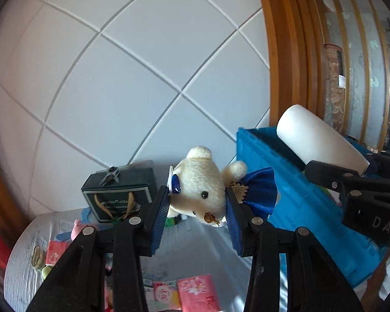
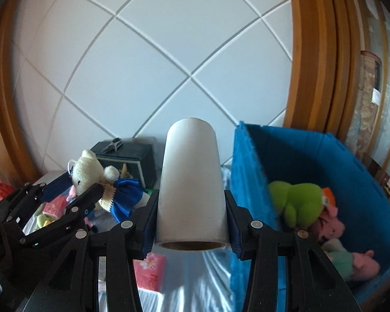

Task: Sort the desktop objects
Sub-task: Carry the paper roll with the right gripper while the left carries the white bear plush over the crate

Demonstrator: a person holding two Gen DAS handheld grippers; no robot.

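Note:
My left gripper (image 1: 196,202) is shut on a cream teddy bear (image 1: 197,182) with a blue bow, held in the air above the table. It also shows in the right wrist view (image 2: 91,174). My right gripper (image 2: 191,218) is shut on a white roll (image 2: 192,182) with a cardboard core, held up beside the blue bin (image 2: 325,161). The roll also shows in the left wrist view (image 1: 319,140), above the bin (image 1: 293,189). The bin holds a green plush (image 2: 296,200) and pink plush toys (image 2: 332,223).
A dark green box (image 1: 119,189) with a metal clip on top stands at the back by the white tiled wall. Pink tissue packs (image 1: 197,293), a small ring-shaped item (image 1: 37,257) and a pink toy (image 1: 78,227) lie on the grey tablecloth. A wooden frame stands at the right.

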